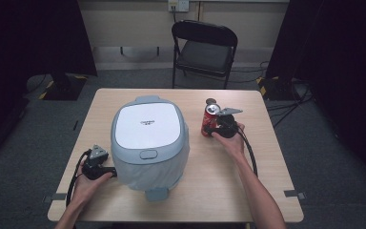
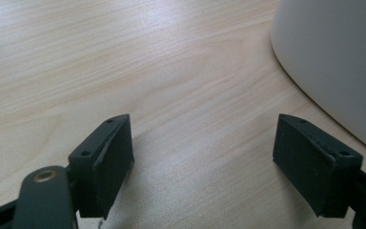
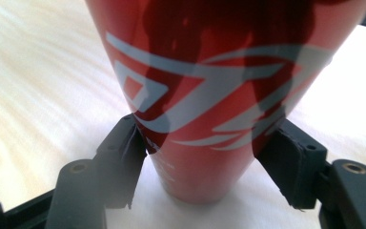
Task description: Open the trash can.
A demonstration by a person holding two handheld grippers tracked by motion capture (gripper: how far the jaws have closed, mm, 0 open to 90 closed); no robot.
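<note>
Both black jaws of the right tool [image 3: 200, 157] press against the sides of a red can [image 3: 209, 95], gripping it low as it stands upright on the desk [image 1: 219, 181], just right of the grey cooker [image 1: 148, 143]. Beside the cooker, the left tool [image 2: 202, 152] rests wide open, holding nothing.

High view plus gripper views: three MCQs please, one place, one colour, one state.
1. Where does the can stand?
A. right of the cooker
B. on the cooker's lid
C. on the chair

2. The can's colour?
A. green
B. red
C. blue

3. The right gripper is:
A. shut on nothing
B. open above the cooker
C. shut on the can

Answers: 1 A, the high view shows it on the table beside the cooker. 2 B, a red body with grey marks. 3 C, both jaws press the can's sides in the right gripper view.
</note>
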